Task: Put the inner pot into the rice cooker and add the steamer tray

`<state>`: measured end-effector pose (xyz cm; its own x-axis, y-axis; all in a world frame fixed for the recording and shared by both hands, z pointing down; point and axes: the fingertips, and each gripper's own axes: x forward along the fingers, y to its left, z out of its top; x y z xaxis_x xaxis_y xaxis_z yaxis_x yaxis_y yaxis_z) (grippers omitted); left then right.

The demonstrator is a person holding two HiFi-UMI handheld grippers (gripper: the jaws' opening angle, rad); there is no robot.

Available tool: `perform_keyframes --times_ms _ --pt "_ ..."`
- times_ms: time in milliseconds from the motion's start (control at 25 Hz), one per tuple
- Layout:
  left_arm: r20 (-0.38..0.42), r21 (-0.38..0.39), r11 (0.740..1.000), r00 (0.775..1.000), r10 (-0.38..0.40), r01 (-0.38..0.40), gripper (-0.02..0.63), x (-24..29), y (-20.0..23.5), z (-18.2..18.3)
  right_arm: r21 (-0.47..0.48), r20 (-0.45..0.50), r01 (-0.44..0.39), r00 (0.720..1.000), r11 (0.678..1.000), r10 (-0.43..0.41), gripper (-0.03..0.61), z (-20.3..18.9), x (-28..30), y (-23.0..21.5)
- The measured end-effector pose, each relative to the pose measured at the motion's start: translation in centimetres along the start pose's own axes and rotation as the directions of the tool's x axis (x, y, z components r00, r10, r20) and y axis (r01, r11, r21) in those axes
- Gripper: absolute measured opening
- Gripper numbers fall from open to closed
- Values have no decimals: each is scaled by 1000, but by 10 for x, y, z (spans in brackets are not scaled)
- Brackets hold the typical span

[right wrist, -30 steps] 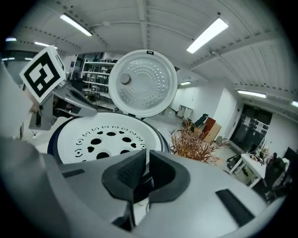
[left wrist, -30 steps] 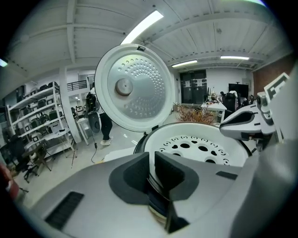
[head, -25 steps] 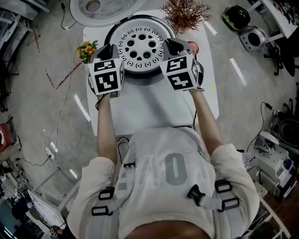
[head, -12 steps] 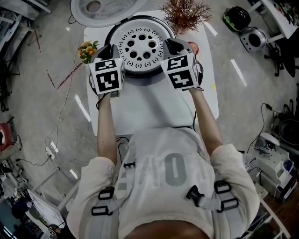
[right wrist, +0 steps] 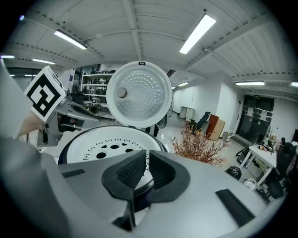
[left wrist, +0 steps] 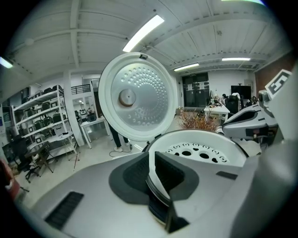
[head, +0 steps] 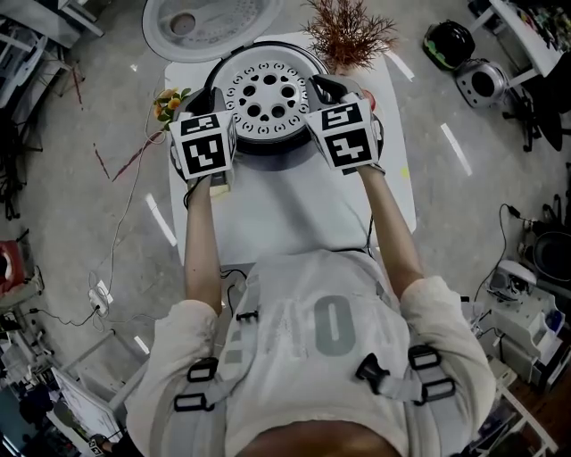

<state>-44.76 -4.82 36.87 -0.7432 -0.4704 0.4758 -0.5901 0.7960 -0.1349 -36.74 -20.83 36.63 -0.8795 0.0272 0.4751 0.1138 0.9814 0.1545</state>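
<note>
Little has changed in the last second. My left tongs (left wrist: 151, 173) and right tongs (right wrist: 145, 167) stay pinched nearly shut on opposite sides of the rim of the tray (head: 266, 92). The tray lies level in the mouth of the cooker (head: 268, 143), where it was a moment ago. Against the earlier head view, only my view has shifted: the table (head: 285, 205) sits a touch lower and more of the open lid (head: 201, 22) shows behind. I take that stillness to mean the tray is down, or all but seated, so letting go comes next. The pot is hidden beneath the tray; I judge it is already in. I cannot tell whether the dark band under the rim is pot or cooker.
</note>
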Motion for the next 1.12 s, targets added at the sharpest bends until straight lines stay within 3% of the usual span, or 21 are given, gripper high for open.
perform_keyframes --times_ms 160,280,440,600,800,1120 --pt "102 -3 1000 995 9 -9 51 -22 1 34 -34 56 8 998 999 -6 29 21 -15 0" --pt "213 3 1000 977 1 -2 51 -49 -4 62 -64 115 21 993 998 -14 28 37 -30 4" --pt "365 -1 1000 931 11 -11 46 -92 -10 92 -65 227 38 974 997 -23 9 62 -55 9" --pt "477 -12 1000 879 26 -23 21 -131 -19 98 -31 330 35 944 999 -23 9 77 -79 19" --pt "520 -55 997 851 74 -53 20 -159 -24 76 18 396 63 916 998 -65 9 72 -100 28" --pt "507 -125 989 852 131 -78 20 -165 -12 44 50 389 72 917 996 -86 8 39 -110 37"
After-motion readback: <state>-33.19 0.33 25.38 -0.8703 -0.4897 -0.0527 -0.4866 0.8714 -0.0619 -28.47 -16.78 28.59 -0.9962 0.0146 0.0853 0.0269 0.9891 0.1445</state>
